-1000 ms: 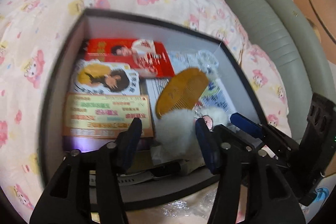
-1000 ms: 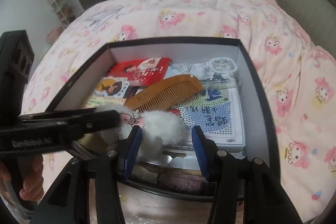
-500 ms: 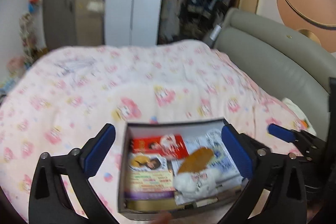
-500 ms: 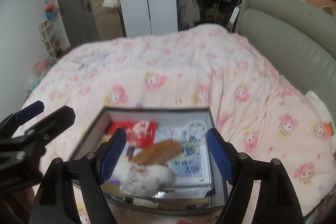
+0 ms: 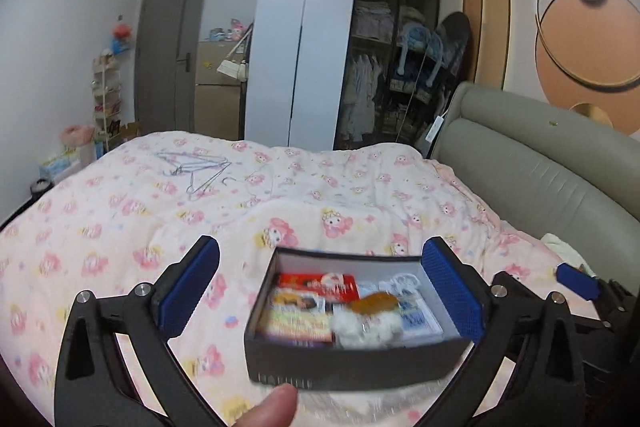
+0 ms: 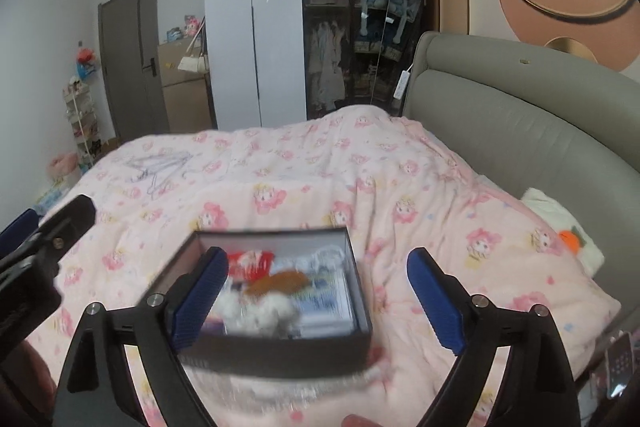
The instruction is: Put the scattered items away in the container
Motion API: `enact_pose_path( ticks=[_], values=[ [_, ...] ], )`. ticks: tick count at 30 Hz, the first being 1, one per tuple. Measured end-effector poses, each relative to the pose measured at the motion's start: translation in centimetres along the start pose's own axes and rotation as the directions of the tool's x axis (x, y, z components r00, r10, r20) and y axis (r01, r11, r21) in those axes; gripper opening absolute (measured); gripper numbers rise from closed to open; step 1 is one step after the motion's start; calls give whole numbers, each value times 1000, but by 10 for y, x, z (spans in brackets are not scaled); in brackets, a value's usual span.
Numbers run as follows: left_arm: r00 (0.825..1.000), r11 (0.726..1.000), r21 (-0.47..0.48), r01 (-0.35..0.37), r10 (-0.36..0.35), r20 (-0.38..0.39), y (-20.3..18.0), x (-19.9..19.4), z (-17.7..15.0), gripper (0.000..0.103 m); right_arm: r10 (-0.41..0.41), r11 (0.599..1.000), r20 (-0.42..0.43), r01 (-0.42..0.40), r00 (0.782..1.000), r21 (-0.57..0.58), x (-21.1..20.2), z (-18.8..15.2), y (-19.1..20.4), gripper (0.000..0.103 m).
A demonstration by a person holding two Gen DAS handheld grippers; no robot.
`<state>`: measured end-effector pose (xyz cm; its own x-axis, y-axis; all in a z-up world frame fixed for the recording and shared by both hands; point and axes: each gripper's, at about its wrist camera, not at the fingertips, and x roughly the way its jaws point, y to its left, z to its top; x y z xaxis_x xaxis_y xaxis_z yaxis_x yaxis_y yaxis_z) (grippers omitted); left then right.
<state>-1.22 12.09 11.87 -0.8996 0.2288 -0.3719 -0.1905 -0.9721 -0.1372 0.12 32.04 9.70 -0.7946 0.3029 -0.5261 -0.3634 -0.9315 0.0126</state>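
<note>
A black box (image 5: 352,363) with a white inside stands on the pink bedspread; it also shows in the right wrist view (image 6: 280,351). It holds a white fluffy keychain (image 5: 366,327), a brown wooden comb (image 5: 374,303), a red packet (image 5: 320,285) and printed cards. My left gripper (image 5: 320,295) is wide open and empty, held back above the box. My right gripper (image 6: 318,301) is also wide open and empty, pulled back from the box.
The pink cartoon bedspread (image 5: 160,211) covers the bed, with wire hangers (image 5: 200,171) lying far back. A grey padded headboard (image 5: 560,179) runs along the right. A wardrobe (image 5: 304,55) and door stand behind. A white cloth with an orange thing (image 6: 572,235) lies by the headboard.
Both grippers opened wide and drew back and up from the box. The fluffy keychain now lies in the box beside the comb.
</note>
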Motion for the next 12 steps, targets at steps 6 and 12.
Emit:
enact_pose_path(
  ticks=[6, 12],
  values=[
    [999, 999, 40, -23, 21, 31, 0, -39, -19, 102, -7, 1000, -5, 7, 1000, -17, -27, -43, -2, 91],
    [999, 999, 26, -28, 27, 30, 4, -44, -28, 102, 2, 1000, -12, -2, 1000, -24, -29, -59, 1, 91]
  ],
)
